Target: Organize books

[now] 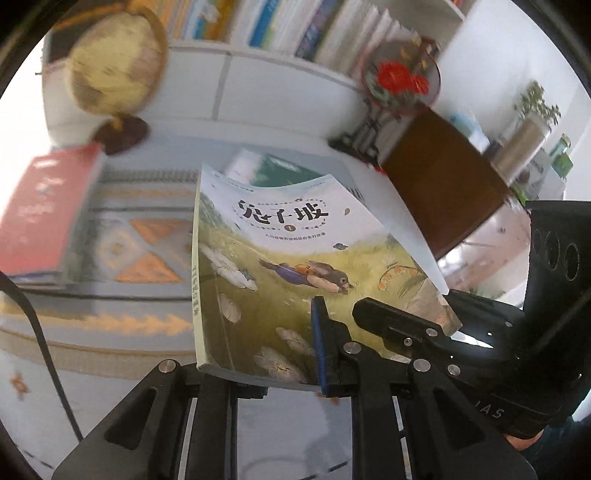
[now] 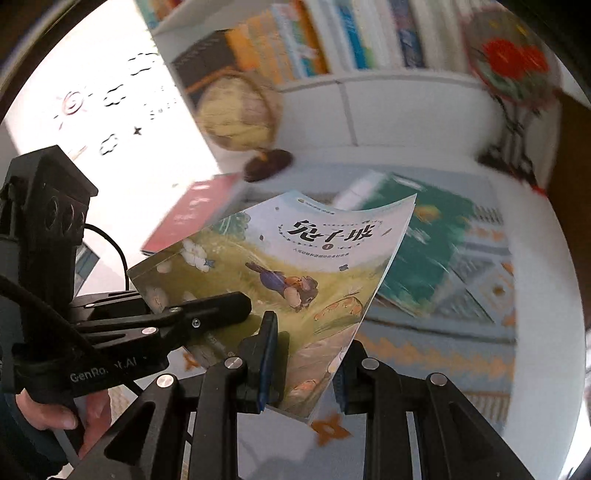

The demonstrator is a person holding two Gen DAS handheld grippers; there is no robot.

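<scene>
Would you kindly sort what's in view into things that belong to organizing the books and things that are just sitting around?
Part of the job:
- rabbit book, gripped by both the left gripper and the right gripper
- red book
- green book
- bookshelf of shelved books

Just lying about:
- globe
- round flower ornament
- potted plant
- patterned table runner

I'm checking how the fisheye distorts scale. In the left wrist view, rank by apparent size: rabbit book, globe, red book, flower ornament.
1. Rabbit book, largest, though nearest the camera.
2. Red book and globe: too alike to rank.
3. Flower ornament, smallest.
</scene>
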